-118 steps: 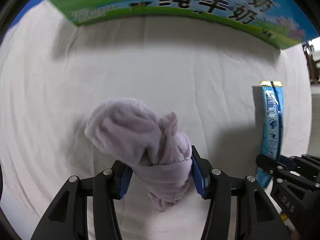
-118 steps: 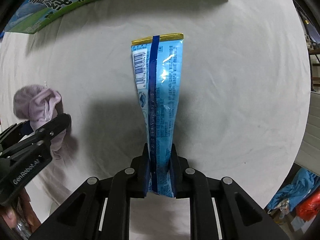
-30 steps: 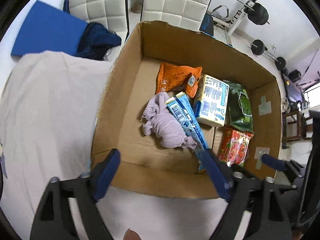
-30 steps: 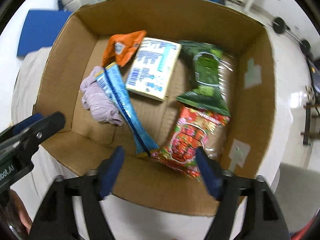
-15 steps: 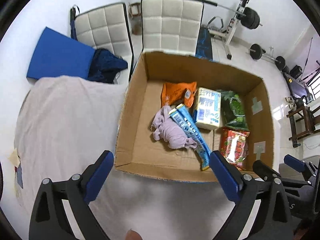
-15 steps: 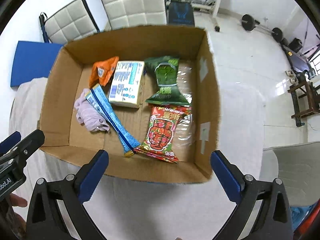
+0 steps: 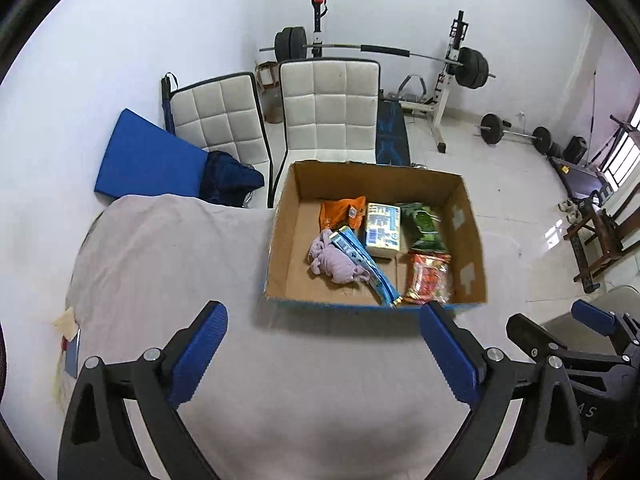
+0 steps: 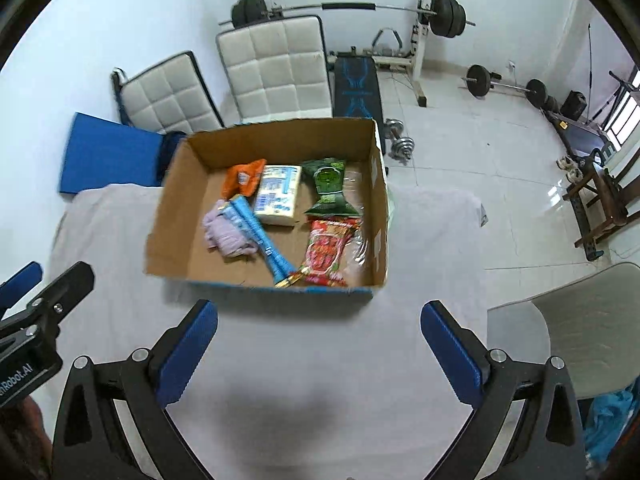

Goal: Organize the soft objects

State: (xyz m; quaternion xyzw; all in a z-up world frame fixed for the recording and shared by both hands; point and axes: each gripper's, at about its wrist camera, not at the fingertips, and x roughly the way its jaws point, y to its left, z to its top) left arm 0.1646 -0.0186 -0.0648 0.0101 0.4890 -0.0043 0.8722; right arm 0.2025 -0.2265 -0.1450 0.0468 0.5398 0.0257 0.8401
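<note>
A cardboard box stands at the far edge of the white-covered table. Inside lie a lilac sock and, leaning across it, a long blue packet. Beside them are an orange pouch, a pale carton, a green bag and a red bag. My left gripper hangs open and empty, high above the cloth in front of the box. My right gripper is just as wide open and empty, to the right of the left one.
The white tablecloth stretches left of the box and below both grippers. Behind the table stand two white padded chairs, a blue mat and a barbell rack. A grey chair sits at the right.
Both grippers have risen and pulled back from the box, so it looks smaller and the room shows. Their jaws spread wider. Sock and blue packet, held earlier, now lie in the box.
</note>
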